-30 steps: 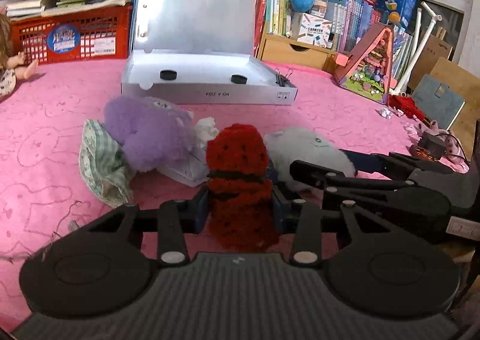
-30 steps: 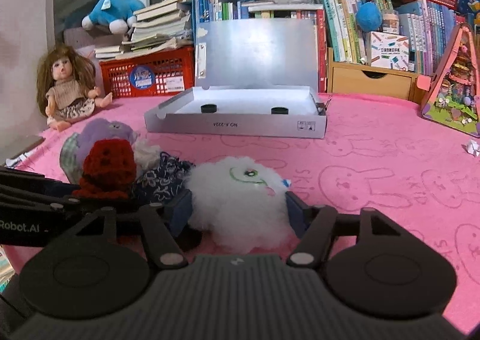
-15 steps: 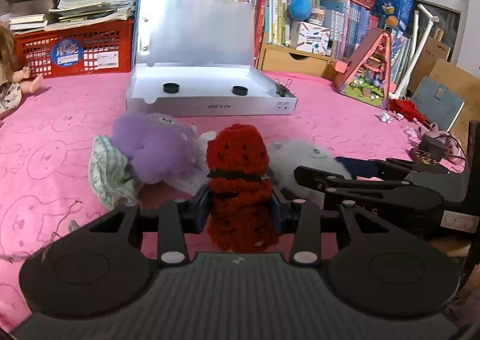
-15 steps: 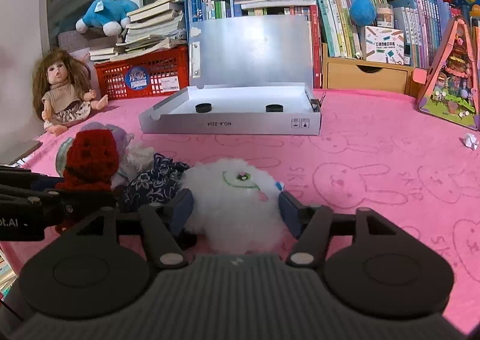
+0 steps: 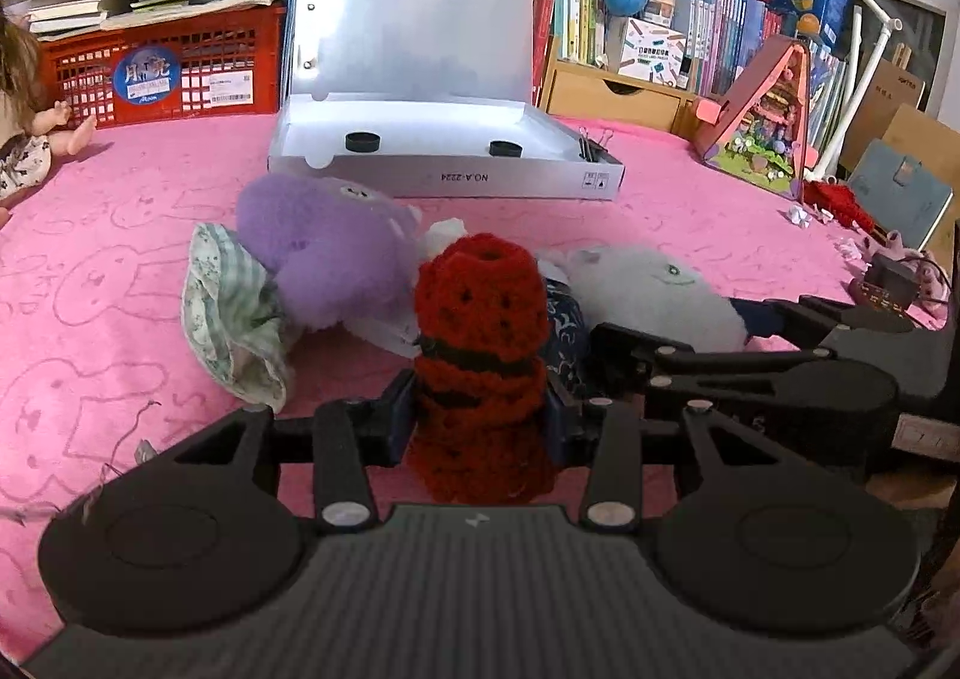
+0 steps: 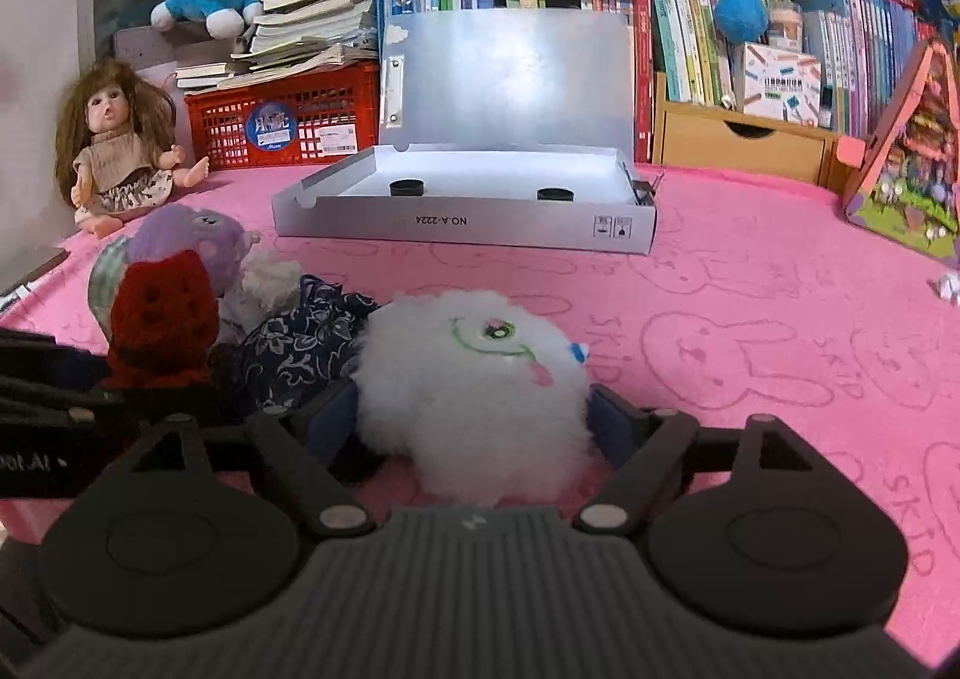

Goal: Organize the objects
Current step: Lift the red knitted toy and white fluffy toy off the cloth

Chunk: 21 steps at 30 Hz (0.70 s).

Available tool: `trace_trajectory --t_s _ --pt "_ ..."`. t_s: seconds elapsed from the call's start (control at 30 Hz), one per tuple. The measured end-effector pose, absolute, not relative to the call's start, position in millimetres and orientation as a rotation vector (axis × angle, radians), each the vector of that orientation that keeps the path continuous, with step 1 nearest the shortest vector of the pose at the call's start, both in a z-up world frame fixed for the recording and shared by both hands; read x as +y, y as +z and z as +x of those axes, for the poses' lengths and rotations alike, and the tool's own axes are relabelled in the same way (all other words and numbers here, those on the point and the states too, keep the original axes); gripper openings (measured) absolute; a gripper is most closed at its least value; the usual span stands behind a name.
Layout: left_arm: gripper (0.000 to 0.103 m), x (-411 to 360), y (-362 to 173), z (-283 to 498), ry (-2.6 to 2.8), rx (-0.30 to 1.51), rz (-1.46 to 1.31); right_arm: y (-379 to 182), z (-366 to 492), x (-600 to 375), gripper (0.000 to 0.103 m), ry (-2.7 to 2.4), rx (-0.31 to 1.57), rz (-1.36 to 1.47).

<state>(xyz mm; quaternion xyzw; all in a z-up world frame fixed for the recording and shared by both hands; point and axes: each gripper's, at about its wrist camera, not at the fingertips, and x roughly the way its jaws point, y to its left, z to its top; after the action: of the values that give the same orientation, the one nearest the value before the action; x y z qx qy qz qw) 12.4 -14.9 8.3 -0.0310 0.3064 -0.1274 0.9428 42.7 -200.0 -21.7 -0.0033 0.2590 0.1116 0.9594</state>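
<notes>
Now you are gripping a toy in each gripper.
Your left gripper is clamping the red crochet toy; your right gripper is seemingly squeezing the white fluffy toy, both lying on the pink blanket before the open grey box.

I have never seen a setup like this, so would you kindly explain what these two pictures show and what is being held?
There is no robot here: a person holds a two-finger gripper in each hand, and each carries a fisheye camera looking along its fingers. One picture is from the left gripper, which is shut on a red knitted toy. The other is from the right gripper, closed around a white fluffy toy. Both toys sit on a pink cloth, beside a purple plush and some bits of fabric. Behind them lies an open grey box, probably where the toys will go.
</notes>
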Motion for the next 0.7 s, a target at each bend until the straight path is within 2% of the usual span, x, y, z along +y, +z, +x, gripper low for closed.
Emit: trace_trajectory --t_s 0.13,0.2,0.43,0.47,0.5,0.7 --pt "0.047 -17 2 15 -0.258 0.633 -0.065 -23 44 -207 0.083 0.236 0.542 0.044" --pt "0.047 -18 3 15 -0.257 0.630 -0.058 -22 43 -208 0.075 0.247 0.538 0.060" --pt "0.044 -20 15 9 -0.263 0.591 -0.051 -12 35 -211 0.061 0.237 0.491 0.103" --pt "0.044 -20 17 8 -0.266 0.584 -0.054 -9 35 -213 0.052 0.231 0.483 0.112" --pt "0.044 -20 21 6 -0.269 0.575 -0.056 -7 35 -215 0.049 0.219 0.480 0.120" --pt "0.044 -22 34 1 -0.282 0.534 -0.051 -5 38 -222 0.049 0.196 0.491 0.140"
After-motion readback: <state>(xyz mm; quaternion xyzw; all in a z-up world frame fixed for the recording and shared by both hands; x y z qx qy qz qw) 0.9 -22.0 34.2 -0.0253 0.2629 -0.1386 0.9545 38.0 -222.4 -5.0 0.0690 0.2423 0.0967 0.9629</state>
